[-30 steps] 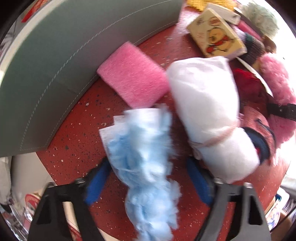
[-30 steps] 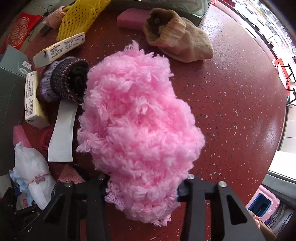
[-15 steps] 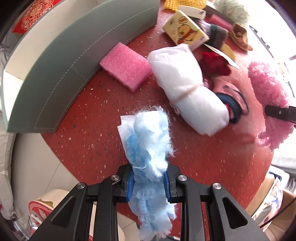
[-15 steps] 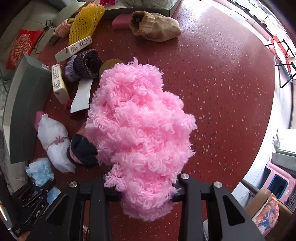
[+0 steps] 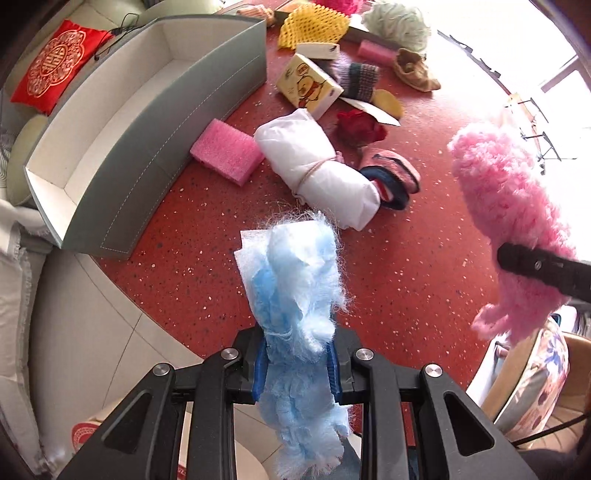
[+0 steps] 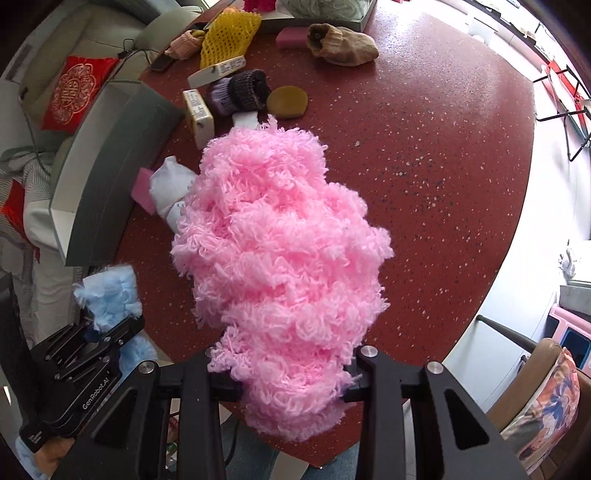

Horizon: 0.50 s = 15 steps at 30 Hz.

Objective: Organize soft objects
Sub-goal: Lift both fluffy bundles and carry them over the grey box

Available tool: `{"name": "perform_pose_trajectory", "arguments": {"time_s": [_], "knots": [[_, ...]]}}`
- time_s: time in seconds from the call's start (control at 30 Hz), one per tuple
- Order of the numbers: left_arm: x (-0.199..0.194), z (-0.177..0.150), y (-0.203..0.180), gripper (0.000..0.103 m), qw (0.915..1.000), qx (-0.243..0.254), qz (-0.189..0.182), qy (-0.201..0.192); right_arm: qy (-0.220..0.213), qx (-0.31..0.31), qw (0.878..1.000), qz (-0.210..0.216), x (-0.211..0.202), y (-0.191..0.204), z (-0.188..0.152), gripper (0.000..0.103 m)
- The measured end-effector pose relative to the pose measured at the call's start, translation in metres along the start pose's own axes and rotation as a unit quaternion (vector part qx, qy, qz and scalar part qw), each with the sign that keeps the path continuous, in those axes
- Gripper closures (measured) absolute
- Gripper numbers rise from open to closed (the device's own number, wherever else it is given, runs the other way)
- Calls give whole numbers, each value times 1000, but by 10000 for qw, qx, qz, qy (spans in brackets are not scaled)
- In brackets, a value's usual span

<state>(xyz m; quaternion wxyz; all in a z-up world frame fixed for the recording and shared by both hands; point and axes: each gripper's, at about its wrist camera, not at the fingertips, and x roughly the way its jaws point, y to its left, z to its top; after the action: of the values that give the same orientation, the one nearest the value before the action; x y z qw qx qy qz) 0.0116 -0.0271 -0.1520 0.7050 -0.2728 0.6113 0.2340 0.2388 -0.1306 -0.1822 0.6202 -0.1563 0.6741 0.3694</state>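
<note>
My left gripper (image 5: 295, 369) is shut on a fluffy light blue duster cloth (image 5: 295, 288) and holds it well above the red table near its front edge. My right gripper (image 6: 284, 376) is shut on a big fluffy pink yarn bundle (image 6: 280, 251), also lifted; it shows at the right of the left wrist view (image 5: 506, 199). The left gripper and the blue cloth (image 6: 110, 295) show at the lower left of the right wrist view. An open grey box (image 5: 147, 122) with a white inside stands on the table's left side.
On the red speckled table (image 5: 406, 266) lie a pink sponge (image 5: 225, 151), a white tied bundle (image 5: 317, 166), a knitted slipper (image 5: 391, 177), a red item (image 5: 360, 127), a cartoon tissue box (image 5: 306, 86), a striped sock (image 5: 360, 77), a tan sock (image 6: 343, 44) and yellow netting (image 6: 225, 33).
Both grippers have risen and pulled back from the table with their loads. The left gripper closed on the blue cloth. More of the table and the grey box shows now.
</note>
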Motion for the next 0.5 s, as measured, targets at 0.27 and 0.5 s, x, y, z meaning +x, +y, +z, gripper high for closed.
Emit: {"name": "perform_pose_trajectory", "arguments": {"time_s": [0.27,0.5], "knots": [[-31,-8,-7,76,9973,548,-213,-437,-41,-17,9999,-163,-7,27,-25,66],[-58,-6,-4,76,9918,937,-463,-731,-321,395,9987,-72,-11,47,-33,66]]}}
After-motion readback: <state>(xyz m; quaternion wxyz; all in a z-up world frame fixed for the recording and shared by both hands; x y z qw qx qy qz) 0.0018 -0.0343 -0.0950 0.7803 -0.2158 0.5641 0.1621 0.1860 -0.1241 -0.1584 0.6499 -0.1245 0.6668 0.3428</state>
